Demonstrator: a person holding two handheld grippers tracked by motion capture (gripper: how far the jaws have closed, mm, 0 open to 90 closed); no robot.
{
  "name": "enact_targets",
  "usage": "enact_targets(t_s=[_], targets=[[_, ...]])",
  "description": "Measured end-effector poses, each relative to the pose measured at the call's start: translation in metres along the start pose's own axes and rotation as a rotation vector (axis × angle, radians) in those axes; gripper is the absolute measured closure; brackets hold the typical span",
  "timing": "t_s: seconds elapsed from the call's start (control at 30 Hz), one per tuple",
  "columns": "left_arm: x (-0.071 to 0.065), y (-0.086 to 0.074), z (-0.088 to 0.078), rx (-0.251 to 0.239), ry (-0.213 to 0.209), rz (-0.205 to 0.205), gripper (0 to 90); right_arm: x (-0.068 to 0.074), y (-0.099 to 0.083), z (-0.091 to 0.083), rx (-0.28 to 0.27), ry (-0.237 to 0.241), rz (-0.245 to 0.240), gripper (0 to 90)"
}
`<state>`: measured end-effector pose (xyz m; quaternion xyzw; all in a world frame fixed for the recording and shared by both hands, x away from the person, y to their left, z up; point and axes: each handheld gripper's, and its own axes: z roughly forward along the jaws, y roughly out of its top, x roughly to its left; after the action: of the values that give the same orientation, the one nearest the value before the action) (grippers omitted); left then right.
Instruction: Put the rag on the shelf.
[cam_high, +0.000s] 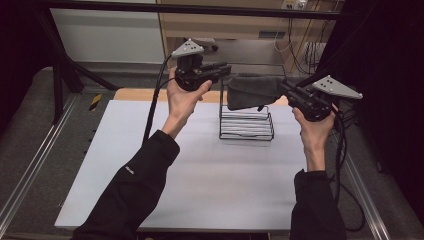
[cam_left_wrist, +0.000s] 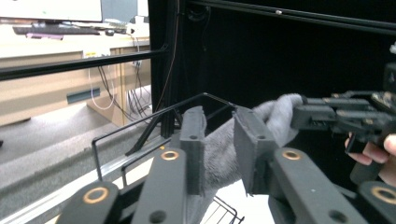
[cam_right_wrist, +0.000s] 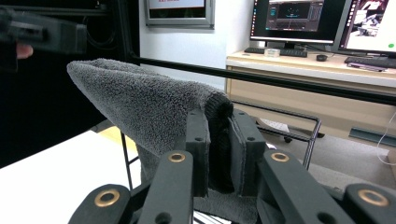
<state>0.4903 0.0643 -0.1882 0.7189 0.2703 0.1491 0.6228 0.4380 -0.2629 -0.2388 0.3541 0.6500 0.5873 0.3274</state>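
Left gripper (cam_high: 224, 68): held up at about 11 o'clock over the desk, jaws pointing toward 3 o'clock. In the left gripper view (cam_left_wrist: 219, 140) the jaws stand a little apart with grey cloth between them; the left pad touches the cloth, but whether the right pad presses it I cannot tell, so the grip itself cannot be told.
Right gripper (cam_high: 284, 86): held up at about 1 o'clock, jaws pointing toward 9 o'clock. In the right gripper view (cam_right_wrist: 219, 140) the jaws are nearly closed, clenched on a thick folded edge of the towel.
Towel (cam_high: 252, 91): dark grey terry, stretched in the air between the two grippers, hanging just above the rack; its left end meets the left gripper's jaws, its right end is pinched by the right gripper. Seen also as (cam_left_wrist: 280, 116) and (cam_right_wrist: 140, 107).
Wire rack (cam_high: 246, 125): black, standing on the desk at about 12 o'clock, beneath the towel.
Desk (cam_high: 200, 185): white top, with bare wood showing along the far edge.
Hands: left hand (cam_high: 182, 97) and right hand (cam_high: 312, 130), each wrapped round its gripper's body, dark sleeves below.
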Motion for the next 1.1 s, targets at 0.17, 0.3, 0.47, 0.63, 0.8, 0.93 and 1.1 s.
enact_targets(t_s=[0.17, 0.3, 0.47, 0.63, 0.8, 0.93, 1.1], targets=[[-0.002, 0.001, 0.012, 0.083, -0.009, 0.001, 85.4, 0.002, -0.003, -0.001, 0.003, 0.004, -0.016, 79.7], [-0.006, -0.004, 0.020, 0.128, -0.036, -0.004, 89.5, 0.002, -0.005, -0.002, 0.006, 0.011, -0.014, 79.5], [-0.012, -0.010, 0.024, 0.177, -0.053, 0.018, 89.6, 0.003, -0.006, -0.003, 0.016, 0.014, -0.026, 78.9], [-0.016, -0.015, 0.025, 0.205, -0.051, 0.043, 89.6, 0.005, -0.006, -0.006, 0.029, 0.022, -0.038, 76.2], [-0.015, -0.022, 0.026, 0.214, -0.050, 0.044, 89.6, 0.007, -0.004, -0.010, 0.042, 0.043, -0.043, 69.9], [-0.017, -0.030, 0.028, 0.238, -0.044, 0.069, 89.7, 0.010, -0.002, -0.014, 0.042, 0.075, -0.031, 58.4], [-0.018, -0.043, 0.035, 0.267, -0.031, 0.089, 89.7, 0.013, 0.001, -0.016, 0.040, 0.093, -0.020, 66.6]])
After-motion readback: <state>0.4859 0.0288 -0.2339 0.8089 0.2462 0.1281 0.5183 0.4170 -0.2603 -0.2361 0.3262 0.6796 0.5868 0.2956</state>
